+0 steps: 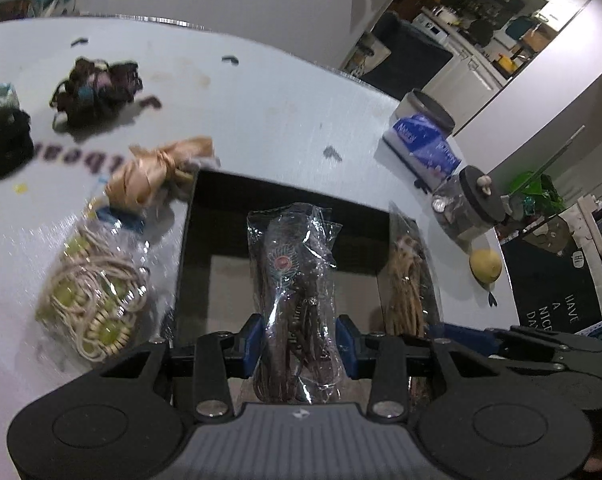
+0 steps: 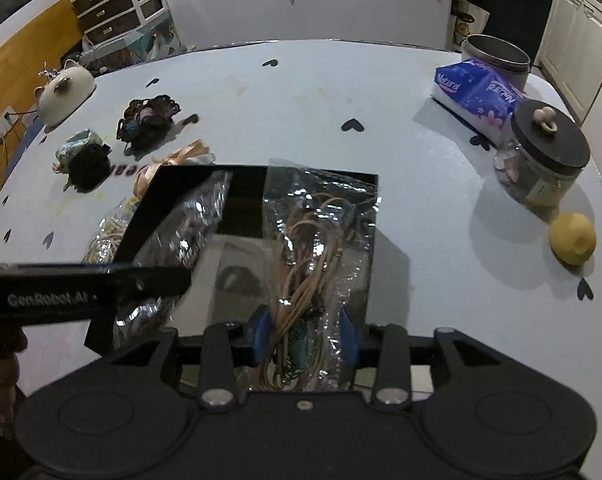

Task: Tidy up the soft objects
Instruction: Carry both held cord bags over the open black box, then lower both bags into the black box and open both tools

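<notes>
We see a black box (image 2: 173,196) on the table (image 2: 301,92), its floor bare. Our left tongs (image 1: 299,340) pinch a bag of dark cords (image 1: 293,280) above the box. Our right tongs (image 2: 305,340) have a bag of tan cords (image 2: 317,240) between their pads, also above it; whether they press it we cannot tell.

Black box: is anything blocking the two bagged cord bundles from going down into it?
Nothing visible does. The left gripper holds the dark bagged cords and the right gripper the tan bagged cords, both right above the black box, whose open floor between them looks bare.
</notes>
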`<state>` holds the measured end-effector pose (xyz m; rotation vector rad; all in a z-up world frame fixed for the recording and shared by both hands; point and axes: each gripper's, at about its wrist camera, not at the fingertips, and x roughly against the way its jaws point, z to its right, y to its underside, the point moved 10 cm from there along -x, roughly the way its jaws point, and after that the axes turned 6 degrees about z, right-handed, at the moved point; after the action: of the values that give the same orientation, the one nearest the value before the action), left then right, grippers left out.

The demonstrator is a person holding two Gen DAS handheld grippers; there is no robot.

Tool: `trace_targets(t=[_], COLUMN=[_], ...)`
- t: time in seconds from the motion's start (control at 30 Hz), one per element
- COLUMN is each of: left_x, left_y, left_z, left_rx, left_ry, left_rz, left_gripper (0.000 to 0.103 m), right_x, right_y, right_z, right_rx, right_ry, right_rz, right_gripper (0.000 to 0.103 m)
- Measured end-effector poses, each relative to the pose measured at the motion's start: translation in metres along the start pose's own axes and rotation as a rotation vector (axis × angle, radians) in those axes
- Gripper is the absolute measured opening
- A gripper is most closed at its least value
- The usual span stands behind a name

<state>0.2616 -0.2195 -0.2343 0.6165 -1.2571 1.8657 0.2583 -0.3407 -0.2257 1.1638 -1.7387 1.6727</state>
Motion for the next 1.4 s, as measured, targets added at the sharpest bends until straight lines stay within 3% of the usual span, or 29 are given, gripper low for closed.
trace_targets(t=[0.2, 0.43, 0.67, 0.87, 1.13, 1.3, 1.4], left_x=[-0.014, -0.033, -0.049, -0.06, -0.055, -0.043, -0.034], left_y=[0.006, 0.013, 0.023, 0.027, 0.027, 0.025, 0.023], left_z=[0.007, 0.009, 0.016, 0.034, 0.032, 0.03, 0.028], left_rx=[0.023, 0.048, 0.01, -0.025, -0.024, -0.021, -0.023], left_ry=[0.009, -0.005, -0.05, -0.007, -0.028, -0.011, -0.005], left_rz=[-0.036, -0.078, -0.123, -0.14, -0.12, -0.091, -0.064], left_gripper=[0.041, 0.041, 0.041, 0.041, 0.063, 0.061, 0.041], right_x=[0.009, 0.02, 0.027, 0.035, 0.039, 0.038, 0.039], right_y=[0.0, -0.001, 0.004, 0.011, 0.012, 0.01, 0.009], right_z=[0.005, 0.018, 0.03, 0.043, 0.042, 0.033, 0.031], right_rx=[0.013, -0.001, -0.011, -0.045, -0.062, -0.047, -0.042], right_ry=[-0.037, -0.023, -0.008, 0.014, -0.006, -0.025, -0.025], right_rz=[0.028, 0.063, 0.071, 0.085, 0.104, 0.106, 0.11], right_gripper=[0.045, 0.046, 0.046, 0.046, 0.046, 0.046, 0.046])
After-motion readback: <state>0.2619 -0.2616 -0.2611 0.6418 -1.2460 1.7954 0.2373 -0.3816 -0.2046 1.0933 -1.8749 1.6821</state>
